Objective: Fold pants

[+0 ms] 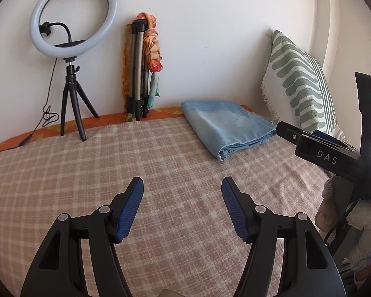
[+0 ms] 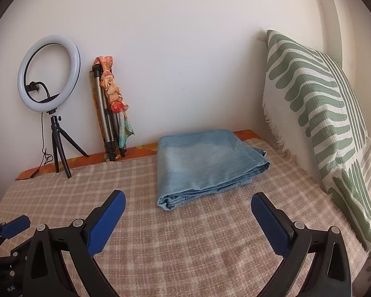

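The light blue denim pants [image 1: 226,126] lie folded in a flat stack at the back right of the bed, also in the right wrist view [image 2: 205,163]. My left gripper [image 1: 182,185] is open and empty, hovering over the plaid blanket well in front of the pants. My right gripper [image 2: 188,198] is open and empty, just in front of the stack's near folded edge. The right gripper's black body [image 1: 326,153] shows at the right of the left wrist view, held by a gloved hand. The left gripper's blue pad [image 2: 14,226] shows at the far left of the right wrist view.
A pink-beige plaid blanket [image 2: 185,247] covers the bed. A green-striped pillow [image 2: 329,113] leans against the right wall. A ring light on a small tripod [image 1: 73,24] and a folded tripod wrapped in floral cloth [image 1: 141,69] stand at the back left by the wall.
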Tool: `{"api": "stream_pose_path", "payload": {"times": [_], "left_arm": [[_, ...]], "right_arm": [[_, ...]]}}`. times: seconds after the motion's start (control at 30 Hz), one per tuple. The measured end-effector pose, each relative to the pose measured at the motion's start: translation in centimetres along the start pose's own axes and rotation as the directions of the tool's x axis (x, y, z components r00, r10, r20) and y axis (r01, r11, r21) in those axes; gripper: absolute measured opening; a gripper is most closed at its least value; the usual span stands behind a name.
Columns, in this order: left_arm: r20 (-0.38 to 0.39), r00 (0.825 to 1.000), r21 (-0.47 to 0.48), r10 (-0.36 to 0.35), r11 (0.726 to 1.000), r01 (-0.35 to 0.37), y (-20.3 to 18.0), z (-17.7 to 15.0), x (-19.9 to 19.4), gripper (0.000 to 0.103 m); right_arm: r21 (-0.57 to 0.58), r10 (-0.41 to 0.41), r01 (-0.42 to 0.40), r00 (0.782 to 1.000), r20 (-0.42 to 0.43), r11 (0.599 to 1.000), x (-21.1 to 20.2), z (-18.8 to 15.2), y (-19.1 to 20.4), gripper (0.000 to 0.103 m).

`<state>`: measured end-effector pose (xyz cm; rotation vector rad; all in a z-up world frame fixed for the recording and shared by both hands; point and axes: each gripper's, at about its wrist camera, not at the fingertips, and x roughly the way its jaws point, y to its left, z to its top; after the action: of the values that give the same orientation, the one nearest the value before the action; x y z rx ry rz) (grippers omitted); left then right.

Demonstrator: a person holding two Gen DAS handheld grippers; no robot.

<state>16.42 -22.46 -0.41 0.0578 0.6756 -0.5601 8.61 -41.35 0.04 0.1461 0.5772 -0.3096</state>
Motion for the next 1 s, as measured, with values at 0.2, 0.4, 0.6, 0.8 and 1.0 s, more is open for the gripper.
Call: {"api": "stream_pose_path", "payload": {"times": [0.2,0.4,0.6,0.8,1.0], "left_arm": [[-0.004,1.000,-0.011,0.000,1.000,0.000,0.21,0.02,0.01,0.065],[-0.007,1.000,-0.011,0.000,1.000,0.000,0.15,0.02,0.06,0.065],[-0.008,1.000,-0.010,0.000,1.000,-0.001,0.07,-0.04,0.08,0.065],[-0.008,1.000,-0.010,0.002,1.000,-0.002,0.10,-0.08,0.11,0.065],[-0.010,1.000,-0.005,0.010,1.000,-0.010,0.00,-0.14,0.17,0.065]], "right_arm": [[0.018,0.002,-0.002,1.000,-0.009,1.000,0.18,0.00,-0.37,0.103],[0.020,0.006,-0.006,1.000,-0.010,1.000,0.13,-0.05,-0.24,0.103],[0.019,0.011,-0.011,1.000,-0.011,1.000,0.13,-0.01,-0.20,0.103],[0.020,0.012,-0.012,1.000,-0.010,1.000,0.15,0.02,-0.25,0.103],[0.020,0.012,-0.012,1.000,-0.008,1.000,0.09,0.02,-0.26,0.103]]}}
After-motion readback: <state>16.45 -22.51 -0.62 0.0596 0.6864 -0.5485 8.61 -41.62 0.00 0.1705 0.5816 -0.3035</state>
